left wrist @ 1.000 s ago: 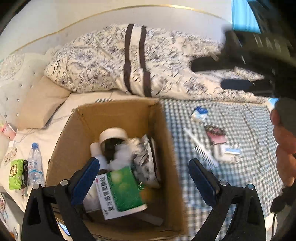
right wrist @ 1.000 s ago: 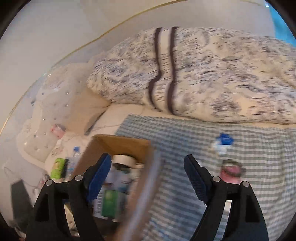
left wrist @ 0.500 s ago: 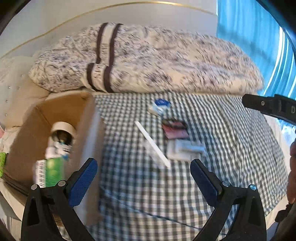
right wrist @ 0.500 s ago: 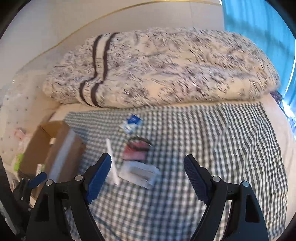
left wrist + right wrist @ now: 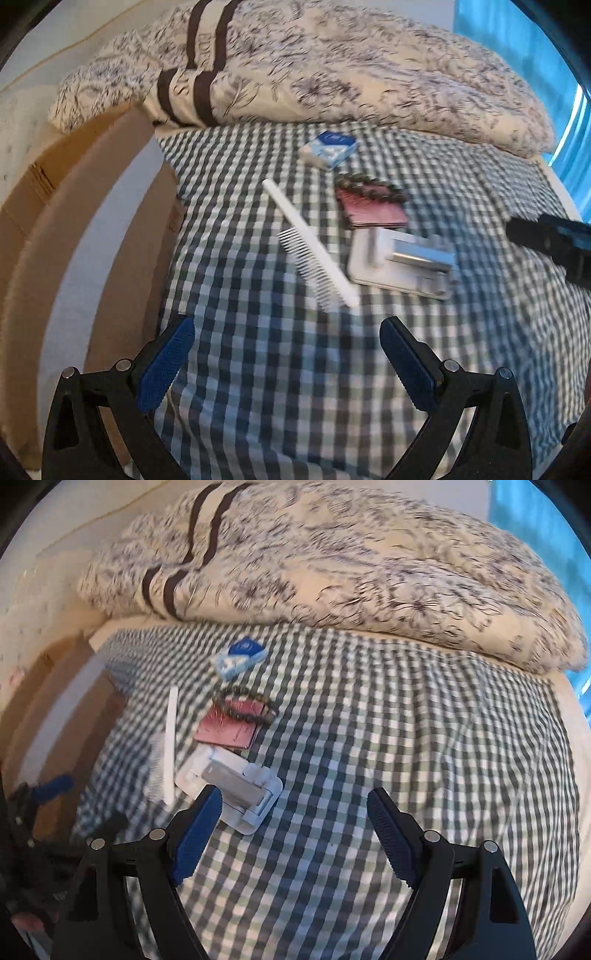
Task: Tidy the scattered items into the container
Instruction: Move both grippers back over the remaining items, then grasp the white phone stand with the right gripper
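On the checked bed cover lie a white comb [image 5: 314, 245] [image 5: 170, 744], a blue-and-white packet [image 5: 328, 147] [image 5: 239, 656], a maroon booklet [image 5: 373, 212] [image 5: 231, 729] with a dark bead bracelet [image 5: 369, 184] [image 5: 247, 703] on it, and a white-and-silver folding stand [image 5: 402, 264] [image 5: 232, 784]. The cardboard box [image 5: 85, 236] [image 5: 55, 716] stands at the left. My left gripper [image 5: 286, 360] is open and empty, short of the comb. Just behind the stand, my right gripper [image 5: 295, 830] is open and empty too.
A rolled floral duvet [image 5: 332, 70] [image 5: 332, 572] lies across the far side of the bed. A blue curtain [image 5: 517, 40] hangs at the right. The right gripper's black tip [image 5: 546, 240] shows at the right edge of the left wrist view.
Both grippers swung right from above the box to the loose items and moved closer to them. The box's inside has left view; both stay open.
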Demonstrator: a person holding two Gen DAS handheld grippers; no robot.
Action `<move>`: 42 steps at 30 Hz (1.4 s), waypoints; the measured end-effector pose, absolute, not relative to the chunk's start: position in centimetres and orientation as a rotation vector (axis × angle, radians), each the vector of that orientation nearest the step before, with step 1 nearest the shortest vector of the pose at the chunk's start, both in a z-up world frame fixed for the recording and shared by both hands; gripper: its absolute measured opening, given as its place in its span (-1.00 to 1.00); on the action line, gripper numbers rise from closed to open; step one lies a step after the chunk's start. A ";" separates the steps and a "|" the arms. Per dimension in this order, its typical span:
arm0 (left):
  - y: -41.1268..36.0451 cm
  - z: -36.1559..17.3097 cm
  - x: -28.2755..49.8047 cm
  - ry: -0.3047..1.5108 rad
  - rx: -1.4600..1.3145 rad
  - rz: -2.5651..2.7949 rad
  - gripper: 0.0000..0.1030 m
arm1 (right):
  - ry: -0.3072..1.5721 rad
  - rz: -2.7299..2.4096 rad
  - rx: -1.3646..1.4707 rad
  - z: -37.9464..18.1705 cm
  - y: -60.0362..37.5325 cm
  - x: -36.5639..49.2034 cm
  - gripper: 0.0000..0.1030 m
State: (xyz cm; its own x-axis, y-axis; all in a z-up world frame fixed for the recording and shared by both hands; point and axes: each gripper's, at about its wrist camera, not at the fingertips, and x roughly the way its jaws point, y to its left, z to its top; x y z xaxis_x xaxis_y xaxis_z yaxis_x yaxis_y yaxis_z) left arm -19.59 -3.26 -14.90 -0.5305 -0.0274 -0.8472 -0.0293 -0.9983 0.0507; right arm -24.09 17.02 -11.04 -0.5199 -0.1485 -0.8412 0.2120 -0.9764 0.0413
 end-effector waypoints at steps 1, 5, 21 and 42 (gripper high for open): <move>-3.5 -15.4 -20.1 0.079 -1.537 2.754 1.00 | 0.126 -2.558 1.411 -11.5 16.7 -24.4 0.57; -4.3 -16.4 -21.7 0.007 -1.580 2.764 1.00 | 0.240 -2.469 1.401 -13.0 15.2 -25.6 0.57; -5.5 -21.0 -27.0 -0.150 -1.727 2.741 1.00 | 0.552 -2.111 1.349 -17.9 10.7 -28.3 0.56; -3.7 -20.4 -30.3 -0.130 -1.735 2.687 -0.26 | 0.289 -2.313 1.348 -17.7 13.0 -21.6 0.32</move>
State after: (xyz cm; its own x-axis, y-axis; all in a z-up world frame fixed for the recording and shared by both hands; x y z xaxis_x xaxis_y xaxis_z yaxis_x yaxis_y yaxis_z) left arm -30.34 -3.72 -20.39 -0.4111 -0.0065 -0.9116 0.0942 -0.9949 -0.0354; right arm -21.63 13.05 -17.73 -0.4246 -0.2706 -0.8640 0.4749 -0.8791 0.0420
